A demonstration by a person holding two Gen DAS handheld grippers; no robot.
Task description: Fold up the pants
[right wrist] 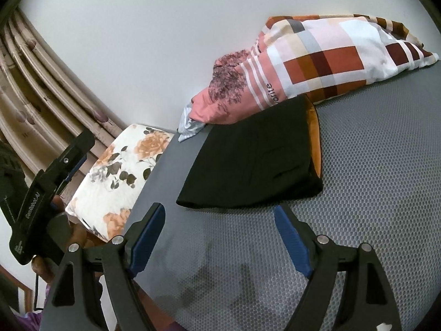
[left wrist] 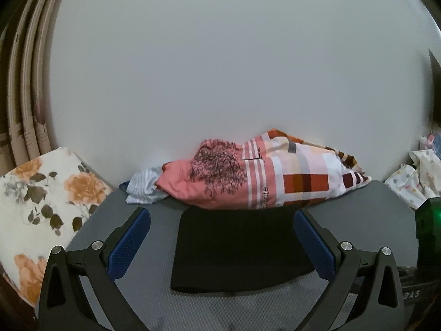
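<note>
The left gripper (left wrist: 222, 244) is seen with its blue-padded jaws spread wide and nothing pressed between them, though the black pants (left wrist: 234, 251) lie on the mat within their span. The right gripper (right wrist: 219, 238) is likewise held agape and empty, just short of the near edge of the pants. The pants are found folded into a compact, flat rectangle on the grey honeycomb mat (right wrist: 372, 193), their far edge tucked against the patterned pillow (right wrist: 317, 63), with an orange lining (right wrist: 315, 140) showing along one side. A floral cushion (right wrist: 121, 165) is set beside the mat, on the other side of the pants from the lining.

The cloth is judged light, soft and limp — it would sag from any single hold. A stacked edge or corner is judged the best purchase, all layers being pinched together — otherwise the top layer alone may be peeled off. The textured mat is likely to drag on the fabric.
</note>
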